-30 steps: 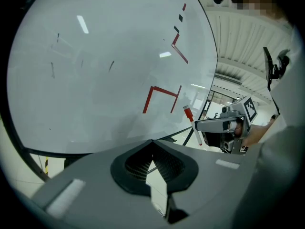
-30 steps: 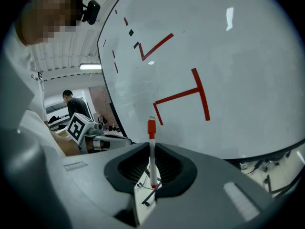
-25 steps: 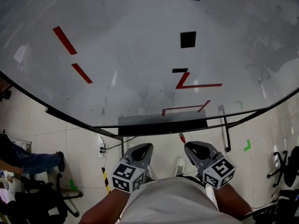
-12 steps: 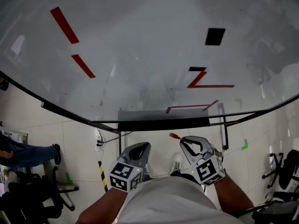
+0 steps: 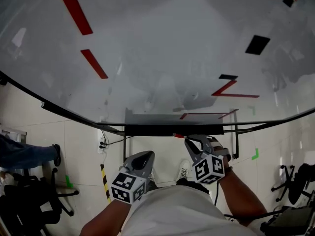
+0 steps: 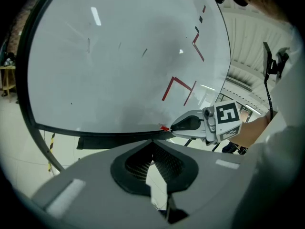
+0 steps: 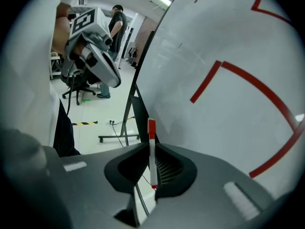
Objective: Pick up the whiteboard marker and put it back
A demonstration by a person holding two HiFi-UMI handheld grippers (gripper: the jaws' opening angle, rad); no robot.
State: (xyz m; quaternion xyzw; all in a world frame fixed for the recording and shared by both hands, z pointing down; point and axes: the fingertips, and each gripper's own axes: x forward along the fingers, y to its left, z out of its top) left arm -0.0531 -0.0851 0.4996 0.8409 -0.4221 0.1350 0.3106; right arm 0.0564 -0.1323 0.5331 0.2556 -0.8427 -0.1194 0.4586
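Observation:
The whiteboard marker (image 7: 152,156) is white with a red cap (image 7: 151,128). My right gripper (image 7: 151,149) is shut on it, cap pointing forward beside the board. In the head view the right gripper (image 5: 190,141) is just below the black marker tray (image 5: 147,130), and the marker's red tip (image 5: 178,135) almost touches the tray's underside edge. My left gripper (image 5: 147,155) hangs lower and to the left, jaws together with nothing in them. The left gripper view shows the right gripper (image 6: 179,125) and the red tip (image 6: 164,127) at the tray (image 6: 109,140).
The large whiteboard (image 5: 162,58) carries red lines and black magnets (image 5: 258,44). Its metal stand legs (image 5: 237,141) reach the tiled floor. Office chairs (image 5: 34,200) and a seated person's leg (image 5: 24,155) are at the left. Another chair (image 5: 295,181) stands right.
My right gripper has moved up and forward with the marker, from near my body to the tray's edge. The left gripper has stayed low. The head view has shifted right.

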